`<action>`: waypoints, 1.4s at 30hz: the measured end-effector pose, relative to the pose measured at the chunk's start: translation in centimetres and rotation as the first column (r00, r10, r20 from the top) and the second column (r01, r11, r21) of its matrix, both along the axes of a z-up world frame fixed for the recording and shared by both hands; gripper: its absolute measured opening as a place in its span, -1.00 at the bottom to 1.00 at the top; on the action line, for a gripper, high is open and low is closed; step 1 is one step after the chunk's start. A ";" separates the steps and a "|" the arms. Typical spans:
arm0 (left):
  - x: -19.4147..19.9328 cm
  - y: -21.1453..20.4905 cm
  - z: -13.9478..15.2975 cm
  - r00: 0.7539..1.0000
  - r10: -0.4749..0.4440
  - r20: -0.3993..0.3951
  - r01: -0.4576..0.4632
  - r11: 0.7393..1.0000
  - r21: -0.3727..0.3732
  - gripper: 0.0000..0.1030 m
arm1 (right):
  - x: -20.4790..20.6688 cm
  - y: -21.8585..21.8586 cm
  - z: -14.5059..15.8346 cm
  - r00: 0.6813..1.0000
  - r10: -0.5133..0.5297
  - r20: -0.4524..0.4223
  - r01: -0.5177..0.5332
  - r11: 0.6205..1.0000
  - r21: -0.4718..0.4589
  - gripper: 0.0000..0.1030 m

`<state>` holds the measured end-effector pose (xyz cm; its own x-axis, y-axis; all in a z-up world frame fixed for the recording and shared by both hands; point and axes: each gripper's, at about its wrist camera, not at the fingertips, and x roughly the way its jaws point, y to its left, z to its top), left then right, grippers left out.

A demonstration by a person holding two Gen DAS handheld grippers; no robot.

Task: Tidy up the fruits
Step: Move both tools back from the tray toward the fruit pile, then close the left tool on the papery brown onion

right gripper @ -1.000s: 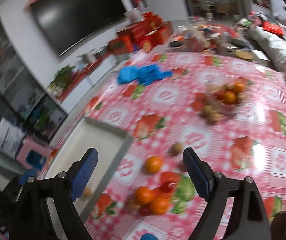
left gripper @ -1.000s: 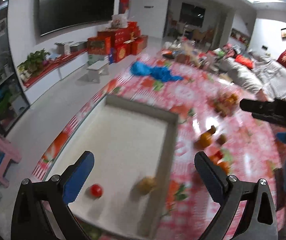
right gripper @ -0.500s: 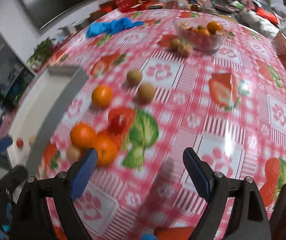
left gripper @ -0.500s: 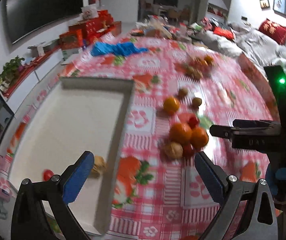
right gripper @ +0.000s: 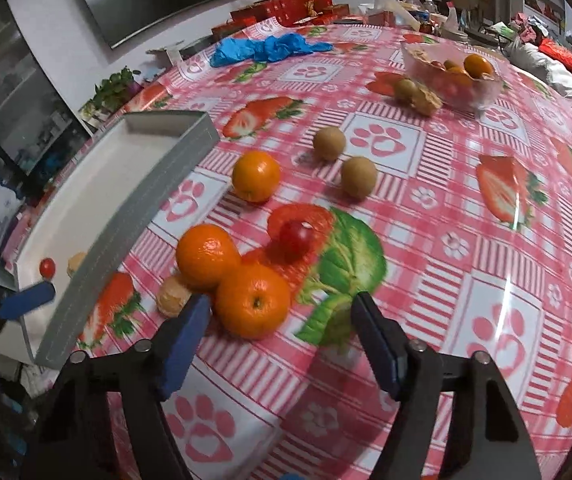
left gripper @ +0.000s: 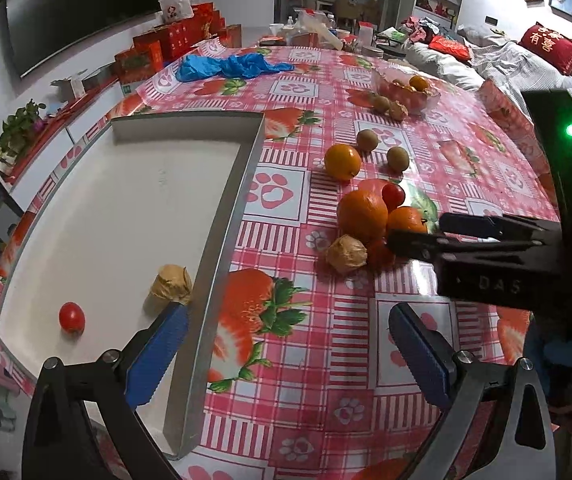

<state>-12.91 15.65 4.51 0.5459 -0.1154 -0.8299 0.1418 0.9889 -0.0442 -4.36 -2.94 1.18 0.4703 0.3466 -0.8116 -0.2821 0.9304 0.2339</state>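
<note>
Table: you are working over a glossy pink-and-red checked tablecloth (right gripper: 438,216) printed with strawberries and paw prints; it covers the whole top.
Room: a large dark television (left gripper: 81,4) hangs on the white wall behind the table, red gift boxes (left gripper: 173,40) are stacked below it, and a sofa with a red cushion (left gripper: 550,46) runs along the far right.
Clutter: a heap of blue gloves (right gripper: 265,50) lies on the far part of the cloth.
Tray: the shallow white tray with grey walls (left gripper: 221,216) sits on the left part of the table; inside it lie one cherry tomato (left gripper: 71,317) and one papery brown husked fruit (left gripper: 171,284), near the wall nearest you.
Loose fruit: three oranges lie on the cloth right of the tray. The nearest orange (right gripper: 253,300) touches a second orange (right gripper: 207,257); a third orange (right gripper: 255,176) lies apart, farther back. A loose cherry tomato (right gripper: 296,236) rests just behind the pair, a husked fruit (right gripper: 173,300) just left of them, and two brown kiwis (right gripper: 358,178) sit farther back.
Bowl: a clear bowl (right gripper: 452,76) of mixed fruit stands at the far side, with two more pieces on the cloth against it.
Right gripper (right gripper: 279,322): your jaws are closing around the nearest orange, which sits partly between the blue pads without being pressed.
Left gripper (left gripper: 286,348): your jaws are spread wide and empty, straddling the tray's right wall above the cloth.
</note>
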 end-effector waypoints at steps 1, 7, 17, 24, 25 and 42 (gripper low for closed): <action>0.1 -0.1 0.0 1.000 -0.001 -0.001 0.001 1.000 0.001 0.96 | 0.2 0.0 0.0 1.000 -0.002 -0.002 0.002 1.000 0.013 0.26; 0.5 -1.6 -0.2 1.000 -0.024 -0.002 0.024 1.000 0.009 0.96 | 0.3 -0.4 0.1 1.000 0.005 -0.006 -0.005 0.999 0.054 -0.19; 2.0 -4.3 -0.8 0.999 -0.052 0.007 0.052 0.999 0.006 0.96 | -2.6 -6.2 0.2 0.995 -0.096 0.004 0.096 0.995 0.018 -0.19; 2.9 -5.6 -2.1 0.998 -0.063 -0.002 0.063 0.997 0.033 0.96 | -4.7 -8.9 0.5 0.988 -0.148 0.052 0.152 0.986 -0.072 0.24; 2.9 -5.7 -2.3 0.998 -0.062 -0.003 0.062 0.997 0.038 0.96 | -4.9 -8.9 0.4 0.987 -0.151 0.059 0.156 0.984 -0.084 0.45; 3.2 -5.0 -2.9 0.998 -0.054 0.027 0.052 0.995 0.082 0.96 | -3.3 -7.2 -1.6 0.982 -0.151 0.113 0.171 0.966 -0.196 1.00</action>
<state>-9.66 10.61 1.63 0.5646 -0.0780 -0.8217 0.1944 0.9801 0.0405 -7.67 -10.15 -0.46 0.5858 0.0919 -0.8052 -0.1367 0.9905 0.0137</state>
